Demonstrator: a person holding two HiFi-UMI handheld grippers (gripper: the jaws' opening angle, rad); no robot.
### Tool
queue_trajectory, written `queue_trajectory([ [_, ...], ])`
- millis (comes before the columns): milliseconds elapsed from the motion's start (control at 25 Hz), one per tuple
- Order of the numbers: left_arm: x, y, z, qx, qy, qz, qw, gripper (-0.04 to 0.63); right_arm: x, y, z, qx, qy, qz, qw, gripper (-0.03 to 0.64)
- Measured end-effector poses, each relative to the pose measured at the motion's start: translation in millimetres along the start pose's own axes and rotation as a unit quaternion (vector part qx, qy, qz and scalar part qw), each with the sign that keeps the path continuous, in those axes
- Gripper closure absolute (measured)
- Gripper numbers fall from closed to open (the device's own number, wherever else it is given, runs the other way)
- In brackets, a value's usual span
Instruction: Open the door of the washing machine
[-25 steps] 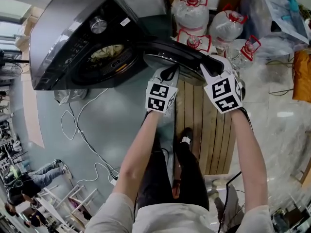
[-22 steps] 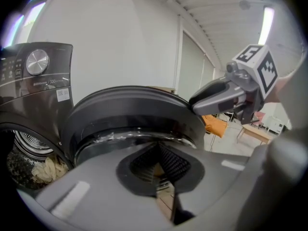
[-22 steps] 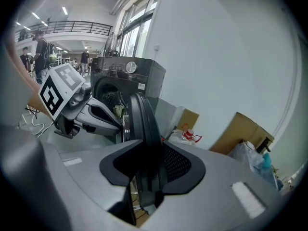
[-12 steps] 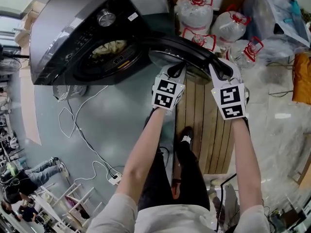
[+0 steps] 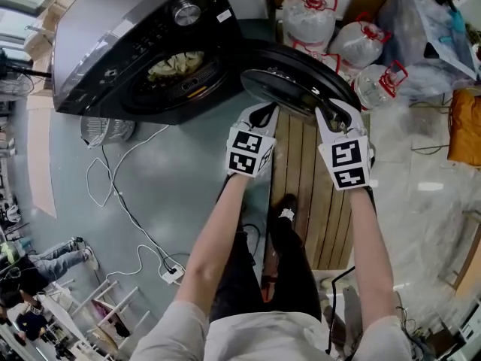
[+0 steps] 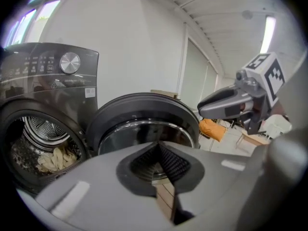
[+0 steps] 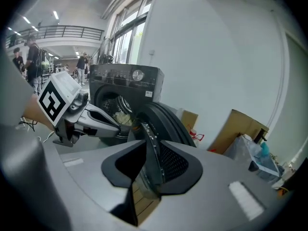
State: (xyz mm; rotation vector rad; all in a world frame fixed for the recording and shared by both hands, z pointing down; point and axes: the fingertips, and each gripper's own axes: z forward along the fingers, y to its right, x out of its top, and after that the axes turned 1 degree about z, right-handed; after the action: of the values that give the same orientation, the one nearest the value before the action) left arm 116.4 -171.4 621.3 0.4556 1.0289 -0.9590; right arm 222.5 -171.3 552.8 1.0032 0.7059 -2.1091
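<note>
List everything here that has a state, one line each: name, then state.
washing machine door: open, swung wide off the opening.
drum: exposed, with laundry inside.
left gripper: fingers shut, nothing between them.
right gripper: fingers have just been closing, now clamped on the door's rim.

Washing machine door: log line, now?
washing machine door: open | right gripper: jaws just closing, clamped on its rim | left gripper: shut, empty
</note>
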Motion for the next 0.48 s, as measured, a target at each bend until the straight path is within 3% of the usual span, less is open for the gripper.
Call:
queue_trajectory([
  [280, 9.0, -1.0, -94.5, 0.028, -0.014, 0.006, 0.9995, 0.537, 10.7, -67.3, -31.6, 0.039, -0.002, 0.067, 0.997, 0.531],
  [480, 30.8, -6.3, -155.4, 0.061, -0.015, 0.000, 0.9980, 0.537, 43.9, -120.7, -54.5, 0.088, 0.002, 0.086, 0.992, 0.531],
])
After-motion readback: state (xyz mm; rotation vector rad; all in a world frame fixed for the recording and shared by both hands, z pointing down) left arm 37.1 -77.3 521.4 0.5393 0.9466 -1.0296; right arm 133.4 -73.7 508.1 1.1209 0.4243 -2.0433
